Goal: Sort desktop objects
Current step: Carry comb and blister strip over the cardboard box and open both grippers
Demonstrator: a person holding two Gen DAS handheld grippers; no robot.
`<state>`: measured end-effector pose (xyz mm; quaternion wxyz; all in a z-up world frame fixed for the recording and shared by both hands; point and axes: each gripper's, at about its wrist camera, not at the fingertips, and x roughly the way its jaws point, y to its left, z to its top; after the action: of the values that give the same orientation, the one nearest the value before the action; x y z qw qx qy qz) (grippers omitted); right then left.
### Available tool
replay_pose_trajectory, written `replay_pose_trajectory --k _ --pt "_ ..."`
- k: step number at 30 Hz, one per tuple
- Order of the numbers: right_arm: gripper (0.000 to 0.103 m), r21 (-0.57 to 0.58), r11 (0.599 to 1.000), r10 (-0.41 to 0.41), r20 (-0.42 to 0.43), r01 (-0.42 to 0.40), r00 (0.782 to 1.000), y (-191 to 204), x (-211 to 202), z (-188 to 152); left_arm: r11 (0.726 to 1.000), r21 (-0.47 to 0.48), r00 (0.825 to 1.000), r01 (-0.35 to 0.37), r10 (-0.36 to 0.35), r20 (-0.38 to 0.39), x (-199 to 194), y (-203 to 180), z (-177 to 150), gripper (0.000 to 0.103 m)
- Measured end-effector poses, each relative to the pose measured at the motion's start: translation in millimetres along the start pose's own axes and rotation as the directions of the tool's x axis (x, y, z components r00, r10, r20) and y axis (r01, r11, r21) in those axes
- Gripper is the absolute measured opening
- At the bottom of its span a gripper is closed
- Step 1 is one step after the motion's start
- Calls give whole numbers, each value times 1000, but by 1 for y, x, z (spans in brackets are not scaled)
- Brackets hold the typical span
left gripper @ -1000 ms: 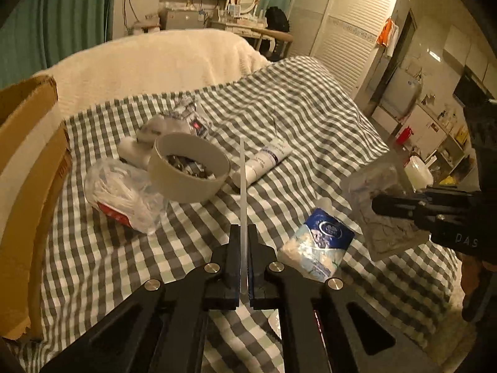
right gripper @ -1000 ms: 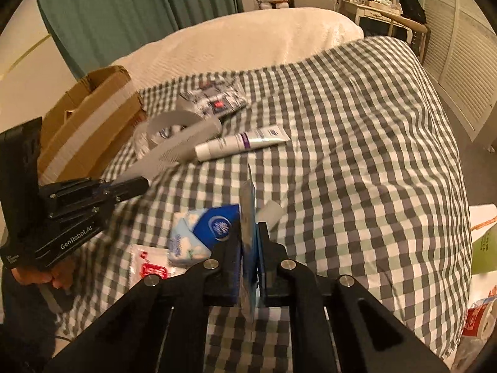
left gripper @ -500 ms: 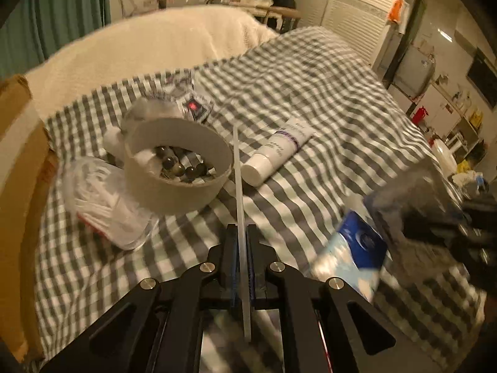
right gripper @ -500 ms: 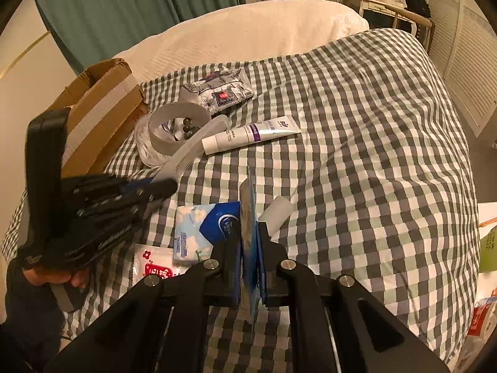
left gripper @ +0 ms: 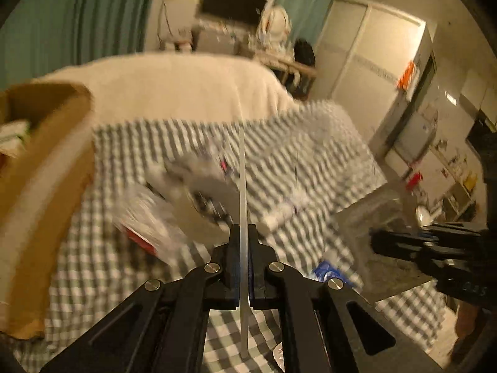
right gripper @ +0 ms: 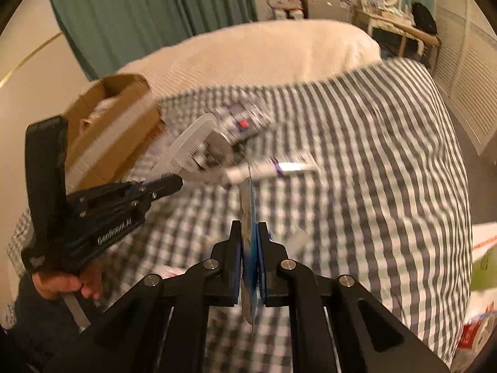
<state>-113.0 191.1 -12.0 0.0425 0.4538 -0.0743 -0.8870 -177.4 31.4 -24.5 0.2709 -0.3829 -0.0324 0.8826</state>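
Note:
My left gripper (left gripper: pixel 243 233) is shut on a pale translucent comb (left gripper: pixel 243 180), which shows edge-on as a thin strip in the left wrist view. From the right wrist view the same comb (right gripper: pixel 189 143) sticks out of the left gripper (right gripper: pixel 177 183) above the bed, near the cardboard box (right gripper: pixel 108 124). My right gripper (right gripper: pixel 248 230) is shut on a flat clear packet with blue print (right gripper: pixel 248 199). In the left wrist view that packet (left gripper: pixel 357 220) hangs from the right gripper (left gripper: pixel 374 242) at the right. Both views are motion-blurred.
On the checked bedspread (right gripper: pixel 357 186) lie a round white tub (left gripper: pixel 211 189) with small dark items, a white tube (right gripper: pixel 270 171), a bag of swabs (left gripper: pixel 146 227), a wipes packet (right gripper: pixel 242 121) and a blue tissue pack (left gripper: pixel 329 272). The open box (left gripper: pixel 46 161) stands at the left edge.
Both grippers have lifted away from the bed, each keeping its item. The left wrist view has swung up and left, so more of the box shows.

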Motion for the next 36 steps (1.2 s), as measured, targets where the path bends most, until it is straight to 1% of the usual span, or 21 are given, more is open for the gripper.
replay_pose_trajectory --k 2,4,6,8,9,12,14,15,16,18,19,22,26,28,30,31,32,33,34,35,36 --pt "8 -39 999 27 37 -25 999 16 -8 17 999 -21 997 -39 40 65 -29 7 15 3" --pt "8 -73 996 64 65 -59 996 31 -14 32 996 -45 989 -78 83 120 -56 16 31 3" --pt "8 -117 987 118 96 -106 988 51 -20 53 990 -69 975 -126 136 174 -83 27 47 3" --pt "8 -170 974 169 122 -147 978 76 -24 77 979 -101 958 -179 197 211 -109 43 65 3" --pt "8 -192 968 188 133 -161 973 88 -27 83 972 -119 950 -201 223 217 -117 51 71 3" --pt "8 -263 941 261 175 -211 949 128 -28 114 938 -220 919 -267 316 235 -138 85 87 3" --pt "8 -291 923 316 192 -253 929 156 -24 134 903 -276 890 -329 394 229 -143 109 85 3" --pt "8 -295 916 335 189 -272 923 165 -20 140 891 -294 881 -347 417 223 -142 119 81 3" --pt "8 -297 908 357 184 -295 916 174 -15 145 882 -312 878 -354 428 213 -140 131 72 3" --pt "8 -304 890 398 158 -339 904 196 1 153 870 -349 883 -348 429 188 -134 151 60 3" --pt "8 -311 885 406 145 -348 902 206 9 154 866 -360 887 -347 428 174 -132 165 56 3" --pt "8 -332 877 400 103 -347 911 233 40 158 871 -338 889 -356 427 165 -123 175 45 3" --pt "8 -319 875 395 41 -363 918 257 83 169 886 -322 903 -335 399 157 -112 183 38 3" --pt "8 -318 879 385 34 -355 922 261 95 170 880 -319 900 -352 412 144 -108 186 36 3" --pt "8 -304 883 385 35 -357 922 263 106 175 867 -326 893 -377 434 122 -105 191 34 3" --pt "11 -295 884 388 32 -362 921 264 109 176 862 -332 892 -382 438 112 -104 192 32 3" --pt "21 -289 886 388 38 -361 921 262 110 177 858 -342 893 -382 439 103 -104 195 31 5" --pt "28 -286 890 384 50 -355 922 260 109 177 852 -354 891 -386 443 95 -105 198 30 5" --pt "40 -283 894 379 66 -347 923 258 106 177 848 -357 888 -393 451 93 -107 198 30 6" --pt "46 -281 896 378 76 -344 923 256 103 178 842 -355 881 -405 463 93 -110 196 30 17" --pt "46 -278 899 374 88 -338 923 254 96 180 839 -351 875 -416 474 95 -112 194 30 26"
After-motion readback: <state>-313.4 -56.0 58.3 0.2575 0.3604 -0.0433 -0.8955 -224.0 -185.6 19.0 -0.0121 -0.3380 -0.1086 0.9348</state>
